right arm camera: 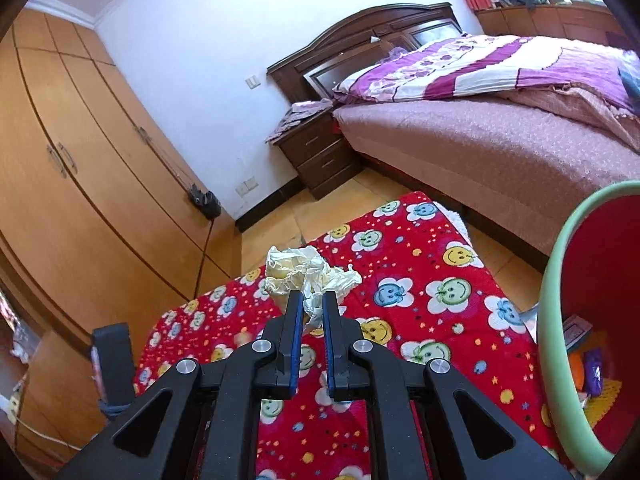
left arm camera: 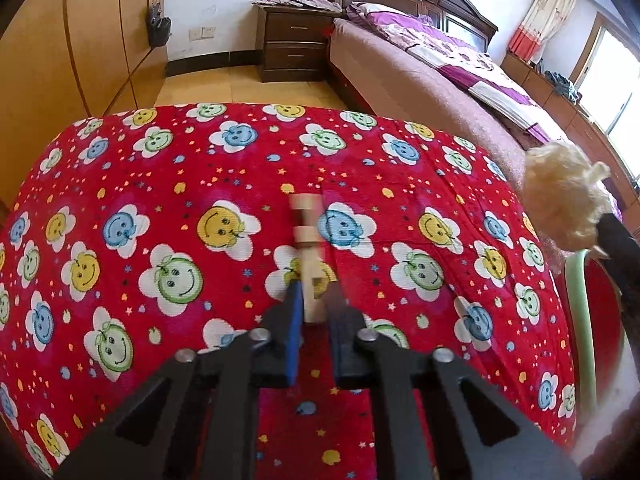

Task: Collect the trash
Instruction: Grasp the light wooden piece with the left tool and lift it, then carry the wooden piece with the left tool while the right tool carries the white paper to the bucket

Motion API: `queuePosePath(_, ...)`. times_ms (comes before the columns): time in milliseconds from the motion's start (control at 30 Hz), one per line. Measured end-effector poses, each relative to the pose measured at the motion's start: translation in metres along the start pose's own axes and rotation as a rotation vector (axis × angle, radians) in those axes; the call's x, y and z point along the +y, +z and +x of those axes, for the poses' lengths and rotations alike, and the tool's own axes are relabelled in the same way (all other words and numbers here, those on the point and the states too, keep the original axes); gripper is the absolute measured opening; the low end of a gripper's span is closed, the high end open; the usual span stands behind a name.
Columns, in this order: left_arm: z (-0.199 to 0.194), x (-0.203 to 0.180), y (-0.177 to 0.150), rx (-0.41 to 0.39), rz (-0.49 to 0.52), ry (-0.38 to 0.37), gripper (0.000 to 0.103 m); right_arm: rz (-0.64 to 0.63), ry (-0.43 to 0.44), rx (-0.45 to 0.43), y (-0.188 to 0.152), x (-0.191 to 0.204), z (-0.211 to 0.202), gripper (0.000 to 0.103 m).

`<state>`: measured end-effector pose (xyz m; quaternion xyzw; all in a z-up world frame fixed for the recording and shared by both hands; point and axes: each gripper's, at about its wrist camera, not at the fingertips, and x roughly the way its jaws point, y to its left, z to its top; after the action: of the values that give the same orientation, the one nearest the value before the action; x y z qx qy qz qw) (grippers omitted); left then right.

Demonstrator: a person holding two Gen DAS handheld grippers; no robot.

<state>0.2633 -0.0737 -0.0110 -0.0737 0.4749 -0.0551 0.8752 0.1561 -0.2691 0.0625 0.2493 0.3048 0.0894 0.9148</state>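
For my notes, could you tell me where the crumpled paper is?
The crumpled paper sits clamped in the right gripper, above the red cloth, left of the bin.

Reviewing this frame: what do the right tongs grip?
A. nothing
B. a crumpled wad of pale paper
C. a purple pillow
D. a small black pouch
B: in the right wrist view the right tongs are shut on a crumpled paper wad, held above the red smiley-print cloth.
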Motion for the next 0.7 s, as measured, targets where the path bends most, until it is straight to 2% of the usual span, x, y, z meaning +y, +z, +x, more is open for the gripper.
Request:
queuePosePath(267,-0.023,-0.001,-0.012,-0.015,-0.005,-0.06,0.01,0.0,0.006,-0.017,-0.008,-0.001,-0.039,0.01)
queuePosePath(700,-0.094,-0.032,-0.034,-0.114,0.033,-0.189,0.01,0.019,-0.029,-0.137,-0.017,-0.023,-0.126,0.01)
